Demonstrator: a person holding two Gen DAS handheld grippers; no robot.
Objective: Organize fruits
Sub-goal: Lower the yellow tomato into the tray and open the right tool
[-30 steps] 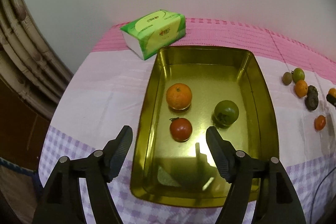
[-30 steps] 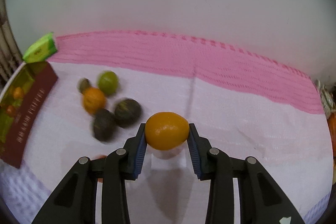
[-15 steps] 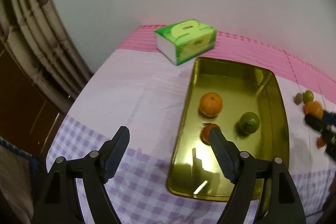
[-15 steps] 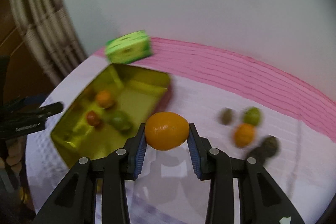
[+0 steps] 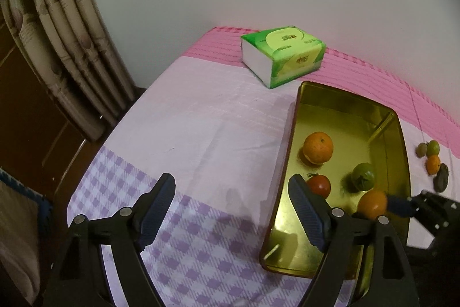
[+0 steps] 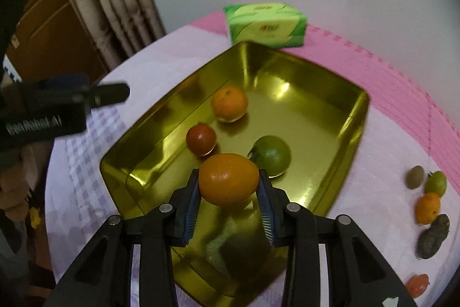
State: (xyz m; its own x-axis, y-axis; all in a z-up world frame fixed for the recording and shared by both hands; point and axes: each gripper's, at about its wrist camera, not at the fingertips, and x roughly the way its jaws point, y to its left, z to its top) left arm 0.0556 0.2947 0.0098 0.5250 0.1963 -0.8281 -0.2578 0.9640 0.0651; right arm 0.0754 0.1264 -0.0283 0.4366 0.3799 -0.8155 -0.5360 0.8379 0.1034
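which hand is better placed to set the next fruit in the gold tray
Right. The right tool is shut on an oval orange fruit directly over the gold metal tray. The left tool hangs empty and open over the checked cloth beside the tray.

Pale lettering, blurred, on the black body of the left gripper [image 6: 112, 97] at the frame's left reads roughly "GenRobot.AI"; the print on the tissue pack [image 5: 283, 55] stays illegible.

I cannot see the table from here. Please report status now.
Right claw shut on orange fruit, over gold tray. Left claw open, empty. Three fruits inside tray; landing spot free.
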